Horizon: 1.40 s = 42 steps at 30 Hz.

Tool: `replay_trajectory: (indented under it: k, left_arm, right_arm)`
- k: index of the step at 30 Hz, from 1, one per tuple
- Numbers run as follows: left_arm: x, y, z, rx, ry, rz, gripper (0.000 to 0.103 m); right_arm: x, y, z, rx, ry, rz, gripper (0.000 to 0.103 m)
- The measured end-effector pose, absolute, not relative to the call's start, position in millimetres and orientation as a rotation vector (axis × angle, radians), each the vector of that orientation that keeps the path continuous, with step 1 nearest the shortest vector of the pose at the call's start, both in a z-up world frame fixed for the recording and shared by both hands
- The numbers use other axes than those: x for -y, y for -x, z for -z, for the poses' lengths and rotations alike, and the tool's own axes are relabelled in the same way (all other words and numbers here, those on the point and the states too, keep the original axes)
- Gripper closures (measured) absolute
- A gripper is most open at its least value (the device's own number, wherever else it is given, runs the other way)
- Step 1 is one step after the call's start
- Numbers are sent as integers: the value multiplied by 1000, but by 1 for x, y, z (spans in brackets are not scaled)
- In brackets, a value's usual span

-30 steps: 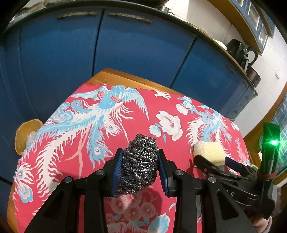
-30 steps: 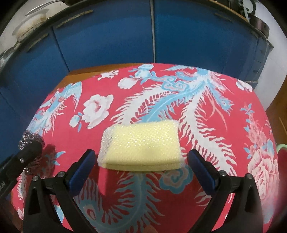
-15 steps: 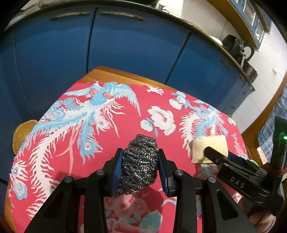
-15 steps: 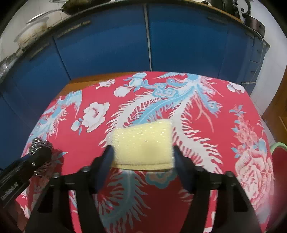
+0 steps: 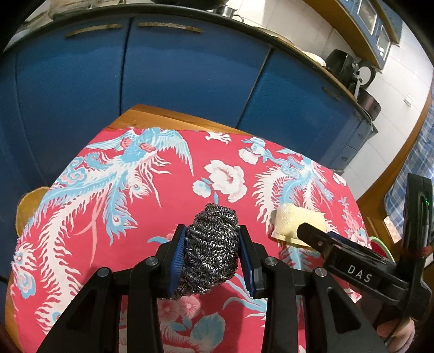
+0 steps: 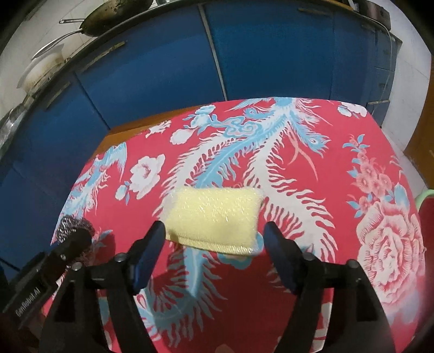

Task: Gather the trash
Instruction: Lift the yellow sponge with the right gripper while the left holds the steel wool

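My left gripper is shut on a grey steel-wool scourer, held a little above the red phoenix-print tablecloth. To its right lies a pale yellow sponge, with a finger of my right gripper at its near edge. In the right wrist view the sponge sits between the tips of my right gripper, whose jaws are opening. The left pad is close to the sponge's end and a gap shows at the right pad. The scourer and left gripper show at lower left.
Blue cabinet doors stand just beyond the table's bare wooden edge. A pan rests on the counter above. A round wooden seat is at the left, a green-rimmed red object at the right edge.
The right jaws went from wide to closed in on the sponge's ends, and now stand apart again. The sponge has shifted slightly. The left gripper keeps its hold on the scourer.
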<state>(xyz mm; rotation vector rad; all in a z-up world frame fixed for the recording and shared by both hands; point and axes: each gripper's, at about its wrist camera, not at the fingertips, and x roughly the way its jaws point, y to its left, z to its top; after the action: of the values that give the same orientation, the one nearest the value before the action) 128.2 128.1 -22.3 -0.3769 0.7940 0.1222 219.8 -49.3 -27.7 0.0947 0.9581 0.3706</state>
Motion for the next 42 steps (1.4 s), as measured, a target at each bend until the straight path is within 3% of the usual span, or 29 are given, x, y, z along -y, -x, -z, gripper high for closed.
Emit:
replay_trajectory:
  k: [18,29,42]
  left_arm:
    - [-140,-126,30,-803,411,-140,65]
    - [-140,-125,29,-804,408,-143,65]
    - [-126,-126,25,-804,383,-121,65]
  right_arm:
    - [10,-236,41,-952,19,-309,11]
    - [8,-226,44,-914,122,-284,28]
    - [54,-207,32,-920,-6,-299,28]
